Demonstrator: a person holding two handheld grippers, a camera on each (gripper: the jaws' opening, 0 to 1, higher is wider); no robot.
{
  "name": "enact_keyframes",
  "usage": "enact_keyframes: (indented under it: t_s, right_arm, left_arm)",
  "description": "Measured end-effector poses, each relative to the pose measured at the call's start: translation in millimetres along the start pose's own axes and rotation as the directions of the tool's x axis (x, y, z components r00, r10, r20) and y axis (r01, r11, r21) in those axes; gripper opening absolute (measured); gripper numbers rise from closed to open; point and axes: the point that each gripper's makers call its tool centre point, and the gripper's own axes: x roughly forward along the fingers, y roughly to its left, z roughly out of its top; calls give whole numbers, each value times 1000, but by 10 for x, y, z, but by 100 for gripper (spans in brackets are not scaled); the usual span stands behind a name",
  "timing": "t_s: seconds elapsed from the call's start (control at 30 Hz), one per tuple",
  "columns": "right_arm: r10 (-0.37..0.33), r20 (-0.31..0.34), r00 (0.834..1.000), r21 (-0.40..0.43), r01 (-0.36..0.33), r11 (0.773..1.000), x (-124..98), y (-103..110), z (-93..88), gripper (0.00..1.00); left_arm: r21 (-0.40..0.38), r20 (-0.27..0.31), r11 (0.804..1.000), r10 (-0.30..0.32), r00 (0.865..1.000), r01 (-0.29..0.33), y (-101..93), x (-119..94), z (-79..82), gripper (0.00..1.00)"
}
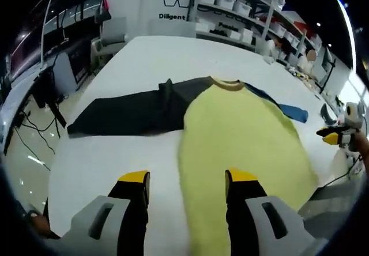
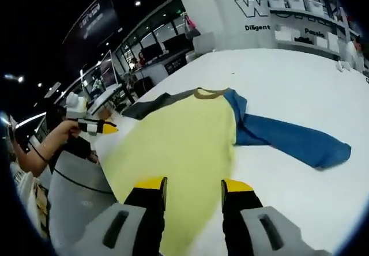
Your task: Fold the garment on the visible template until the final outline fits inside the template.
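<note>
Here, shirt (image 1: 230, 123) flat on table (image 1: 115, 164), both hand-held grippers (L (image 1: 187, 178), R (image 2: 193, 182)) released, empty.

The left gripper view looks from above the near edge of the white tabletop (image 1: 144, 66), ahead along its jaws, toward the shelving (image 1: 230, 14) beyond. The right gripper view faces likewise, tilted. Both hang at some height and share the garment (image 1: 230, 129), lying ahead of each pair of jaws.
</note>
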Motion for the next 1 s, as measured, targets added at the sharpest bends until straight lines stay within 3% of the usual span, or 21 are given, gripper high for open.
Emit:
enact_keyframes:
  t_s: [0.2, 0.3, 0.43, 0.63, 0.83, 0.9, 1.0]
  right_arm:
    - [-58, 74, 996, 24, 56, 998, 243, -246, 368, 33]
    - [-77, 88, 993, 25, 75, 997, 379, -388, 503, 30]
    - [-87, 105, 991, 22, 85, 996, 559, -505, 654, 28]
    - [-120, 107, 987, -9, 122, 992, 913, -680, 771, 25]
    - [-152, 65, 986, -4, 152, 988, 1222, -884, 753, 22]
    - [-144, 59, 988, 46, 142, 989, 1294, -919, 746, 21]
    - [-169, 60, 984, 31, 167, 985, 1338, -987, 755, 19]
  left_arm:
    - [24, 32, 999, 20, 999, -21, 43, 248, 269, 49]
    - [53, 65, 999, 10, 998, -14, 21, 394, 430, 48]
    - [65, 69, 997, 33, 997, -37, 80, 590, 535, 44]
    - [57, 87, 995, 72, 994, -77, 217, 897, 707, 39]
    - [35, 103, 994, 99, 990, -103, 370, 1219, 877, 33]
    - [31, 98, 994, 104, 990, -108, 400, 1314, 889, 34]
    - [22, 72, 995, 96, 993, -98, 406, 1412, 859, 33]
